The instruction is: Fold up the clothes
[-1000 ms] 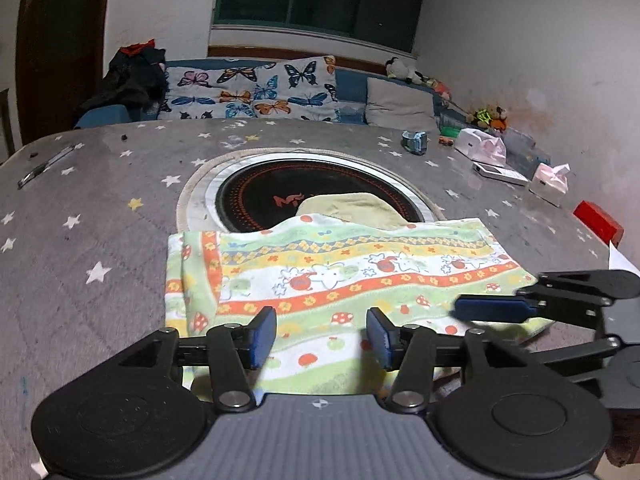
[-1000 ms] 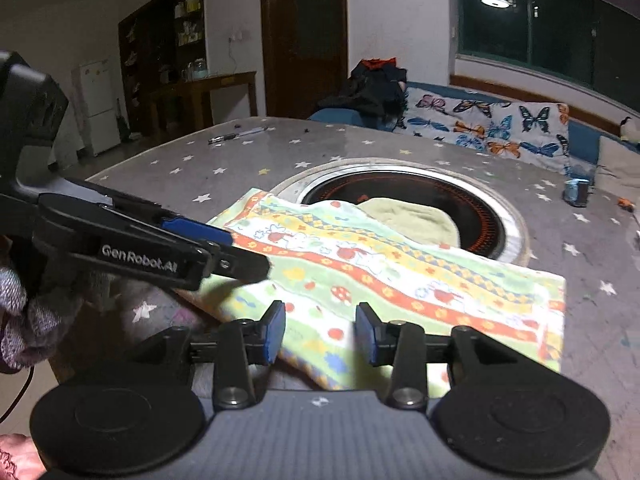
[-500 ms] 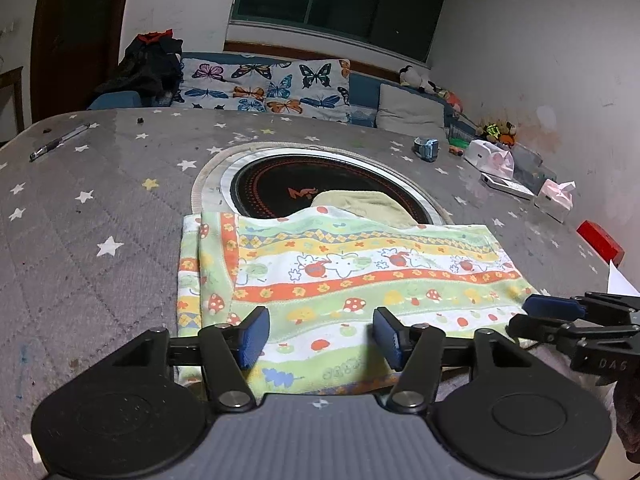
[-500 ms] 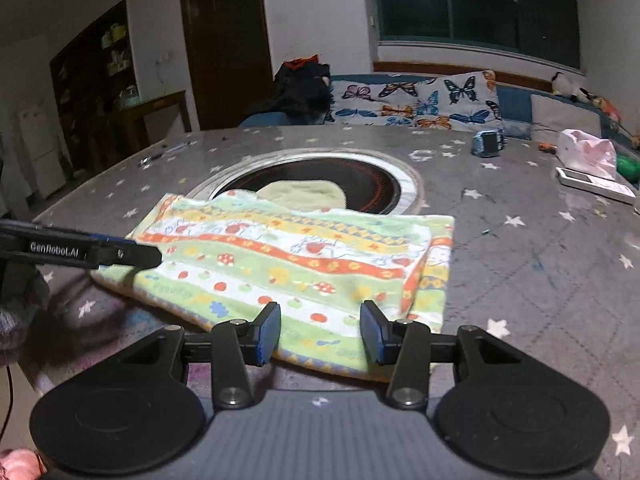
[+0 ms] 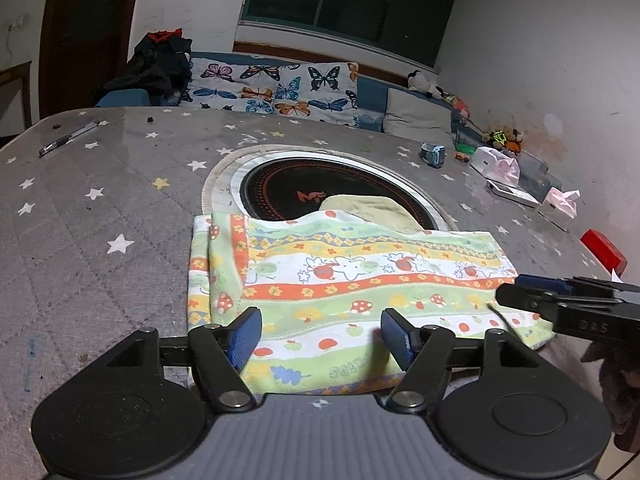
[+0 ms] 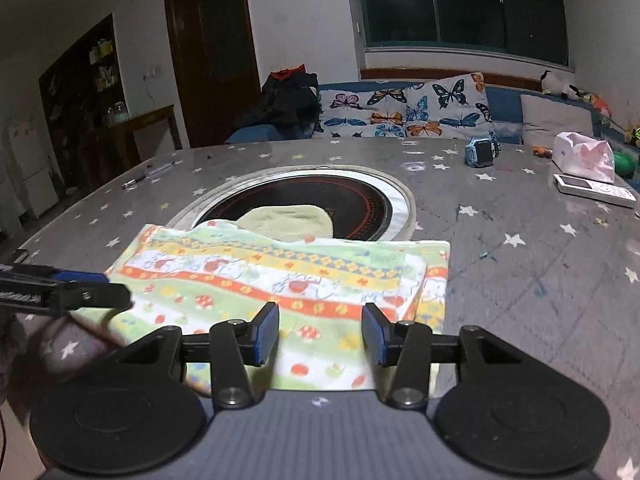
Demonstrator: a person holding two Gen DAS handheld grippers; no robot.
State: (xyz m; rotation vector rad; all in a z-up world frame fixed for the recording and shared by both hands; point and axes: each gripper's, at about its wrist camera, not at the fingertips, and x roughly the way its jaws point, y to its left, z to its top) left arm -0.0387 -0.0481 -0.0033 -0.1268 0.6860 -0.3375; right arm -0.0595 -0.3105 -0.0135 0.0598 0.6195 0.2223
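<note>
A folded cloth (image 5: 340,276) with orange, green and yellow cartoon stripes lies flat on the grey star-patterned table (image 5: 100,208). Its far edge overlaps a pale green cloth (image 5: 372,208) on the round black plate. My left gripper (image 5: 320,338) hovers over the cloth's near edge. Its jaws are opening, and nothing is pressed between the blue pads. My right gripper (image 6: 320,334) stands open over the near right part of the cloth (image 6: 280,276), gripping nothing. Each gripper shows in the other's view, the right gripper (image 5: 508,292) by the cloth's right corner, the left gripper (image 6: 116,288) by its left corner.
A round black cooking plate (image 5: 280,184) with a pale ring is set in the table's middle. A pen (image 5: 68,140) lies far left. A blue watch (image 6: 482,152), tissue packs (image 6: 584,158), a white remote (image 6: 592,188) and a red box (image 5: 604,252) sit to the right. A butterfly-cushioned sofa (image 6: 400,112) lies beyond.
My left gripper's jaws have spread wider. My right gripper has slid rightward from over the cloth to its right corner, and its view has swung to face the table squarely.
</note>
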